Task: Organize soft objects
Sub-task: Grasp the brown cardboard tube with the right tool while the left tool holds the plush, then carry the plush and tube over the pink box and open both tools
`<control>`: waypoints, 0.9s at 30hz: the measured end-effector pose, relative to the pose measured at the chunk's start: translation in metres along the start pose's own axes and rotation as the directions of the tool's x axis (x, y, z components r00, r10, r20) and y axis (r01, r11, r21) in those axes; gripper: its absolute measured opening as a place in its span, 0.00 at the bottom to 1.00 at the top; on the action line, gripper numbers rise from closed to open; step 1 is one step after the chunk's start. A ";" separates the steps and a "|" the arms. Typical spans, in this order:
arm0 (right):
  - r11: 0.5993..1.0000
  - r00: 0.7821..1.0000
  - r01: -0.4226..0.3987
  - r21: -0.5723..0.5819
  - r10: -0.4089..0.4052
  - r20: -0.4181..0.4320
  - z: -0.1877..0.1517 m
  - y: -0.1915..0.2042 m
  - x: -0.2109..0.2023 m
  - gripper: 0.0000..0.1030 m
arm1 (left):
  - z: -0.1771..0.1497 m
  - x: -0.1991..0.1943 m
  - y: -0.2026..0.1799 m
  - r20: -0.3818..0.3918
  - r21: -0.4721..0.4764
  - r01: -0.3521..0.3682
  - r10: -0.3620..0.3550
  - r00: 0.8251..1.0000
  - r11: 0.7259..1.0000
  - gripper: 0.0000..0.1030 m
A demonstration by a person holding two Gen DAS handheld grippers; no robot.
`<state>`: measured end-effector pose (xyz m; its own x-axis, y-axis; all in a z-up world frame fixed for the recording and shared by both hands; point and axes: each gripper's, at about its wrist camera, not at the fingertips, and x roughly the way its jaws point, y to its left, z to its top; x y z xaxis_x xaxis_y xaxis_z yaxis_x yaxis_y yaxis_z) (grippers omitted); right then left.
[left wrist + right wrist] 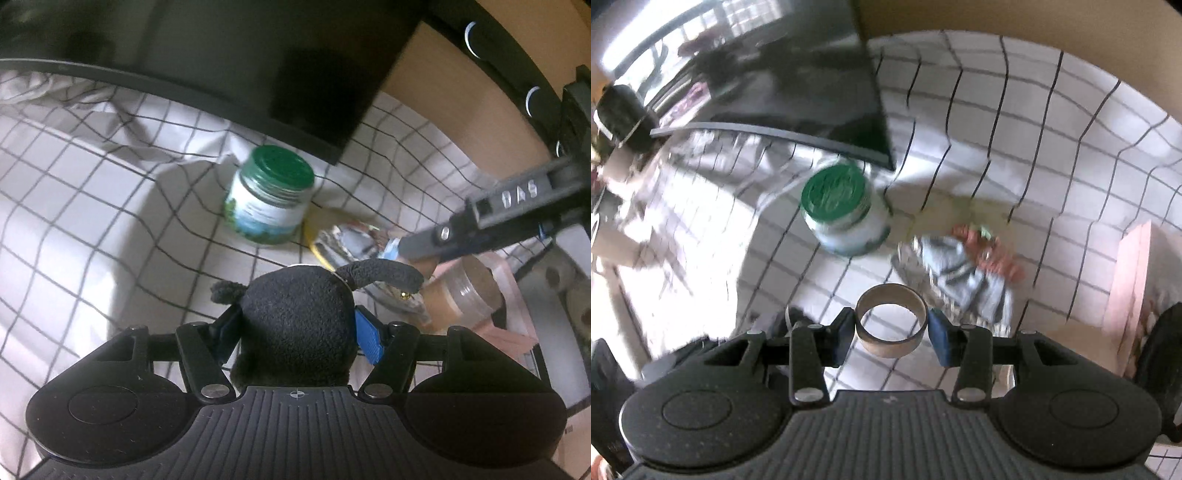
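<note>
1. A white cloth with a black grid point(92, 184) covers the surface and lies rumpled in folds; a large dark flat panel point(258, 74) stands at the back over it, and a tan wall point(443, 81) shows behind.
2. A jar with a green lid point(271, 195) stands upright on the cloth, just below the corner of the dark panel.
3. Just beside the jar, on its right in the left wrist view, lies a crumpled packet point(351, 243) of grey, white and red wrapping, with a yellow edge toward the jar.
4. The left gripper point(295, 328) has its jaws set wide and pressed on a black plush toy point(295, 317), which fills the gap between the blue pads. One floppy part of the toy point(384, 275) sticks out to the right, over the packet.
5. The right gripper point(892, 332) holds a roll of tape point(892, 321), a brown ring with an open middle, between its pads; both pads touch the ring's sides, and the cloth shows through the hole.
6. In the left wrist view the right gripper's black finger reaches in from the right edge, and the tape roll point(465, 295) sits just right of the toy.
7. The right wrist view is blurred, most of all along its left side.
8. A pinkish box point(1134, 273) stands at the right edge of the cloth.
</note>
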<state>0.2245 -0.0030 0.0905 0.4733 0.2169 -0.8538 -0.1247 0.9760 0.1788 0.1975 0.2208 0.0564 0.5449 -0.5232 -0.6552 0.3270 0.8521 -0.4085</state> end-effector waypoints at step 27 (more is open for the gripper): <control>0.982 0.850 0.162 0.095 -0.188 0.493 -0.051 -0.097 -0.177 0.42 | 0.071 -0.018 -0.136 0.179 0.222 0.070 -0.111 0.978 0.972 0.68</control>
<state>0.1084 -0.1368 0.1995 0.8552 0.0112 -0.5182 0.0376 0.9958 0.0836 0.1982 0.1153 0.1685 0.6343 -0.6048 -0.4815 0.5278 0.7939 -0.3018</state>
